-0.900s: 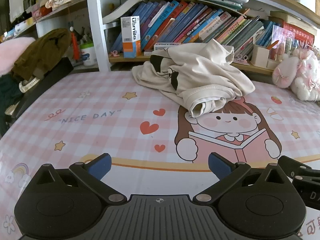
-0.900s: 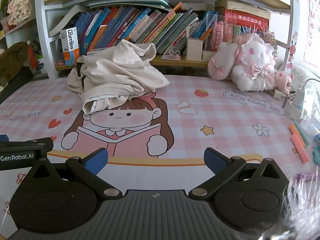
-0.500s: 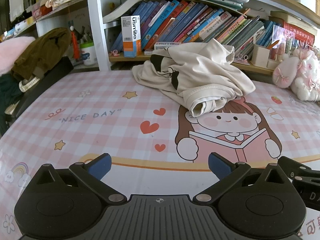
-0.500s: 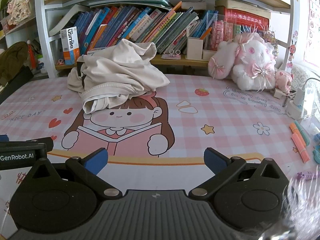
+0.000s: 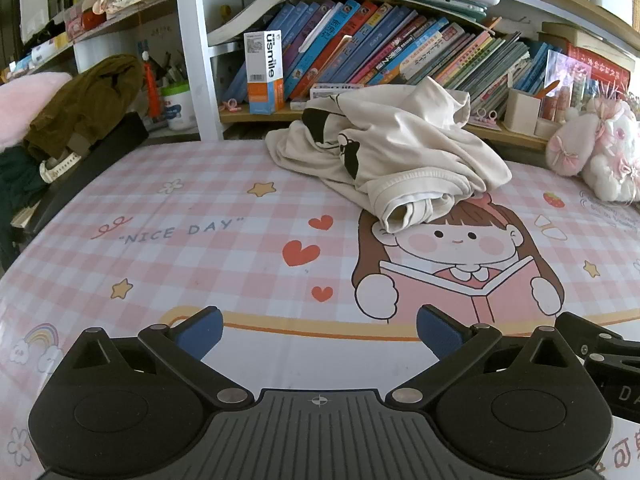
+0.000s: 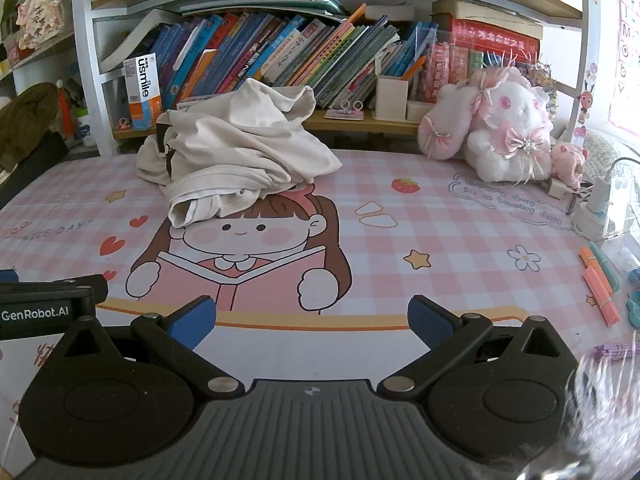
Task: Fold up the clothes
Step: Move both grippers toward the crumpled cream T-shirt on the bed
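Reaching out: the step in hand looks like the first approach, since nothing is folded and neither tool touches cloth.
Left gripper (image 5: 319,330): fingers spread wide and empty, low over the near edge of the table mat (image 5: 192,216), angled down toward it.
Right gripper (image 6: 311,318): likewise spread wide with nothing between its blue pads (image 6: 192,320), close beside the left one, whose black body shows at the left edge of the right wrist view.
Near ground: bare pink checked mat with a cartoon girl reading a book; nothing lies between the tools and the cloth.
Cream garment (image 5: 396,152): crumpled in a heap at the far middle of the mat, just in front of the bookshelf (image 5: 360,60), its ribbed hem rolled toward the grippers and overlapping the top of the cartoon girl's head.
Where to grip: I would judge the rolled hem the easiest edge, as it is the nearest and plainest; the collar and sleeves are buried and cannot be picked out.
How to do it well: take two well-separated points on one edge, lift, and draw the heap toward the open near part of the mat to spread it flat before any fold.
Risk: pinching several layers at once would leave it bunched.
Far right: plush toy (image 6: 504,136) and pens (image 6: 600,280) stand clear of the cloth, but a wide sweep could catch them.
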Available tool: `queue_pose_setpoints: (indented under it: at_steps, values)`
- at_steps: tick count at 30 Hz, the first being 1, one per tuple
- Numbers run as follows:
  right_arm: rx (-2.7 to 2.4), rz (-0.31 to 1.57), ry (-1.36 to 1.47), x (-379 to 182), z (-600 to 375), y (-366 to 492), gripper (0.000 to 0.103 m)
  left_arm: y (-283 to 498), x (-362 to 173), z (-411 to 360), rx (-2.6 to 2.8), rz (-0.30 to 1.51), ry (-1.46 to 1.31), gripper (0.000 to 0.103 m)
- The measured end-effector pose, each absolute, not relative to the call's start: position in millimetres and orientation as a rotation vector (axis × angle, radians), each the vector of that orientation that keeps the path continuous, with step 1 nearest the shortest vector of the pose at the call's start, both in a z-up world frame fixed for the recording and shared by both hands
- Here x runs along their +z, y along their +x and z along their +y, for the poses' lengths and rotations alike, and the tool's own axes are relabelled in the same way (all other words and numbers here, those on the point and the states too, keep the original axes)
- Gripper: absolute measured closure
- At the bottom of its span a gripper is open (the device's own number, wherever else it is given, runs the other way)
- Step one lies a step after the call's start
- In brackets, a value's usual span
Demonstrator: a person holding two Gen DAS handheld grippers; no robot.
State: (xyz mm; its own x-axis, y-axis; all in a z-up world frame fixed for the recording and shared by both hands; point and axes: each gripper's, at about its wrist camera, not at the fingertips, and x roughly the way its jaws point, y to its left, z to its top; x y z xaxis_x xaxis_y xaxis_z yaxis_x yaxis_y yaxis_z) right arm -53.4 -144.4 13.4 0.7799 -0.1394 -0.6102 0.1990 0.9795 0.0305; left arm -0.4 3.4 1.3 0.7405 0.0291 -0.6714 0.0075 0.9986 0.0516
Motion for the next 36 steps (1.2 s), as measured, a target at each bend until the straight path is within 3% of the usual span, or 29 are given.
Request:
queue_pose_setpoints:
  at_steps: [36]
  values:
    - [-0.184, 0.674, 0.099, 10.3, -143.9, -48.7, 0.0, 4.0, -2.2, 6.2, 0.003, 0.769, 0.037, 0.0]
